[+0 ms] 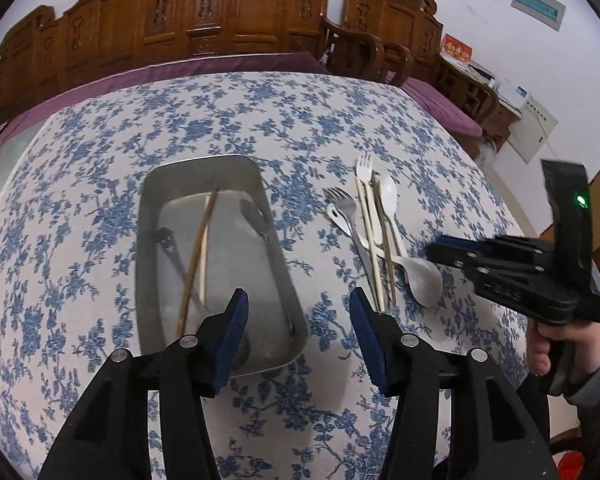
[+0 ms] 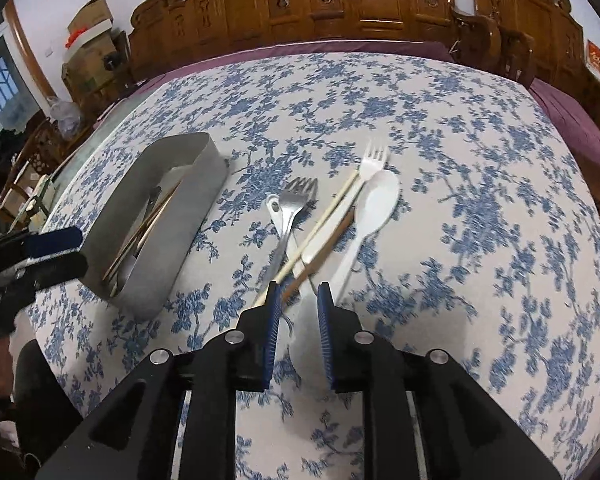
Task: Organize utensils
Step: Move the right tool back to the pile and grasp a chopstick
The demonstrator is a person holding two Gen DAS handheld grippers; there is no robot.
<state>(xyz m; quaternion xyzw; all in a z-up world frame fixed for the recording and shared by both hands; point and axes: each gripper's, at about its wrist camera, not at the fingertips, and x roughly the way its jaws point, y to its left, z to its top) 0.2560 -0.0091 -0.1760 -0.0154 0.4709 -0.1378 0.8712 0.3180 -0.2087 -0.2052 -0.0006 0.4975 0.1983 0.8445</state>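
A metal tray (image 1: 156, 184) lies on the flowered tablecloth and holds chopsticks (image 1: 199, 256), a metal spoon (image 1: 256, 218) and another dark utensil. Right of it is a pile: metal fork (image 1: 340, 200), white plastic fork (image 1: 365, 168), white plastic spoon (image 1: 389, 194), metal spoon (image 1: 422, 280), chopsticks (image 1: 370, 240). My left gripper (image 1: 298, 316) is open and empty over the tray's near right corner. My right gripper (image 2: 298, 300) is open and empty, low over the near ends of the pile's chopsticks (image 2: 320, 220). The tray (image 2: 180, 208) shows at left there.
Carved wooden chairs (image 1: 204, 12) and a purple cushioned bench (image 1: 440, 104) stand beyond the table's far edge. Cardboard boxes (image 2: 88, 48) are stacked at the far left. The tablecloth (image 2: 480, 200) stretches right of the pile.
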